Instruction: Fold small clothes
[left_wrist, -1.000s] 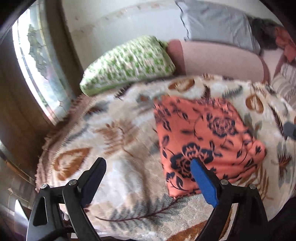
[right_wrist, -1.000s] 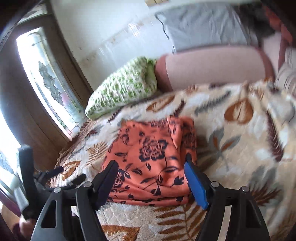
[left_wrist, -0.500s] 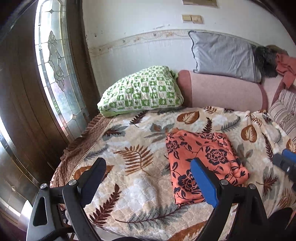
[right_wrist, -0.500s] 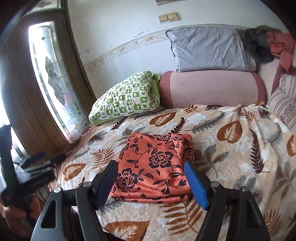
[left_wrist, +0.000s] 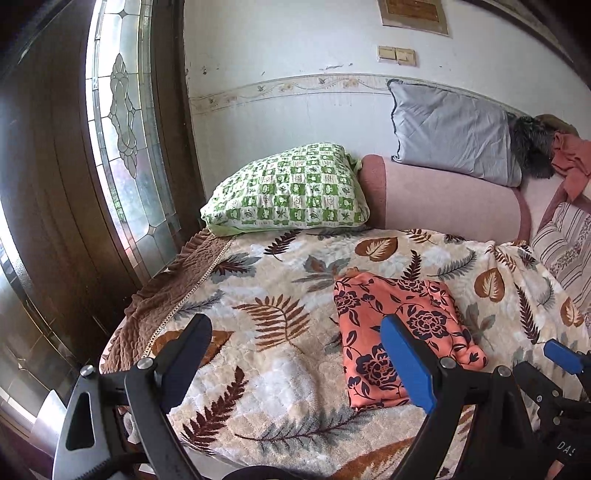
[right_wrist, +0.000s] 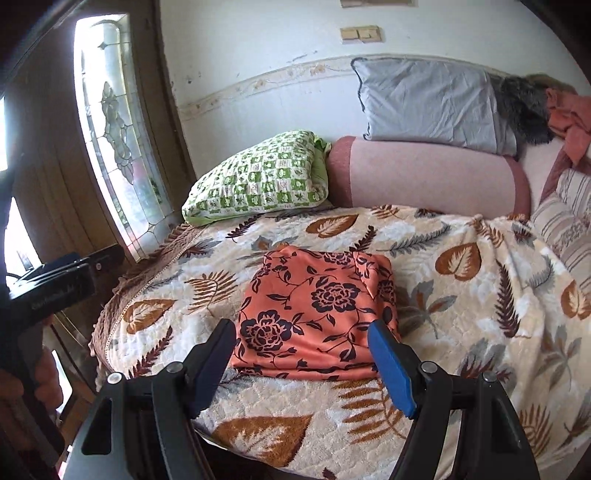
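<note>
An orange garment with dark flowers (left_wrist: 399, 328) lies folded into a flat rectangle on the leaf-patterned blanket (left_wrist: 280, 280); it also shows in the right wrist view (right_wrist: 317, 314). My left gripper (left_wrist: 295, 354) is open and empty, held back above the bed's near edge, left of the garment. My right gripper (right_wrist: 301, 354) is open and empty, held back in front of the garment's near edge. The right gripper's tip (left_wrist: 563, 356) shows at the lower right of the left wrist view.
A green checked pillow (left_wrist: 291, 192), a pink bolster (left_wrist: 443, 199) and a grey pillow (left_wrist: 454, 136) line the wall at the back. Striped cushions (left_wrist: 565, 247) sit at the right. A wooden door with patterned glass (left_wrist: 122, 147) stands at the left.
Both grippers have pulled back and up from the folded garment, which now looks smaller and farther. The garment has stayed in place. Both stay open.
</note>
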